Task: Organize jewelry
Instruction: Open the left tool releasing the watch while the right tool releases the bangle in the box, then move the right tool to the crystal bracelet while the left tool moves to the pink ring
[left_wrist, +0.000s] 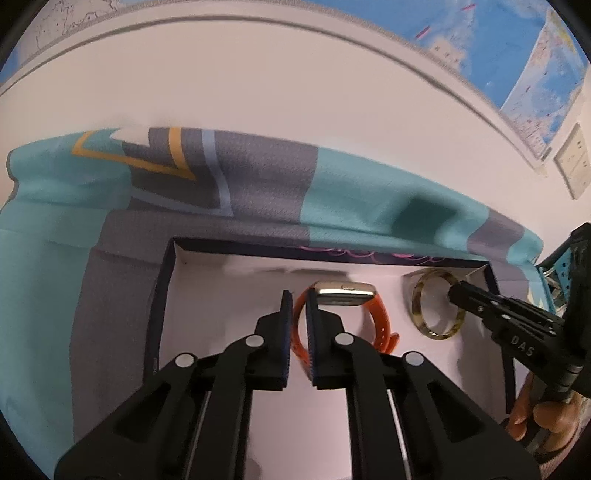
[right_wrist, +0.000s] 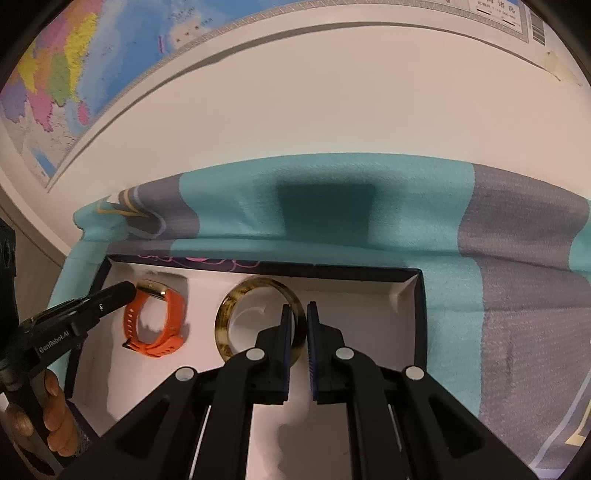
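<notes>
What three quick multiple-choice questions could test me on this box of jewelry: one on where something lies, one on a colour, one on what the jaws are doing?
1. Where is the watch?
A. Inside the box, beside the bangle
B. On the cloth outside the box
C. On the wall

2. What colour is the watch strap?
A. Green
B. Orange
C. White

3. How does the left gripper hold the watch?
A. Jaws wide open above it
B. Far from it
C. Jaws closed on its strap

Answers:
1 A: the right wrist view shows watch and bangle both on the box's white floor, side by side and apart.
2 B: the strap is bright orange in both views.
3 C: in the left wrist view the orange strap runs between the nearly shut jaws.
</notes>
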